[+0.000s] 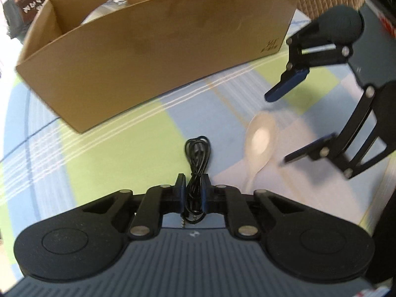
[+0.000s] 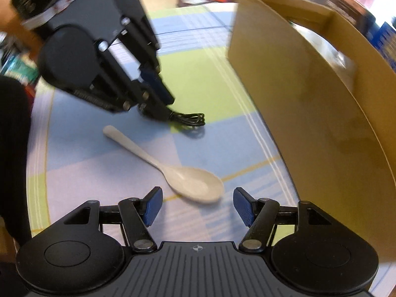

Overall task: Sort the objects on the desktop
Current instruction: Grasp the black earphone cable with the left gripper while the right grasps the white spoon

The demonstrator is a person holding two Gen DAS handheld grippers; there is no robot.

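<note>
Left gripper (image 1: 193, 193) pinching coiled black cable (image 1: 197, 158); matte, perhaps plastic spoon (image 2: 173, 168).

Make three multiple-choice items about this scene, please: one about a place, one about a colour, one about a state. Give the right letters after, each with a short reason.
1. Where does the spoon lie?
A. inside the cardboard box
B. on the checked tablecloth
C. between the left gripper's fingers

2. What colour is the bundled cable?
A. black
B. white
C. red

3. In what state is the right gripper?
A. shut on the spoon
B. shut on the cable
C. open, holding nothing

Answers:
1 B: the spoon rests flat on the tablecloth, outside the cardboard box.
2 A: the coil clamped in the left gripper is black in both views.
3 C: its blue pads stand wide apart, with the spoon's bowl just ahead of them and not gripped.
</note>
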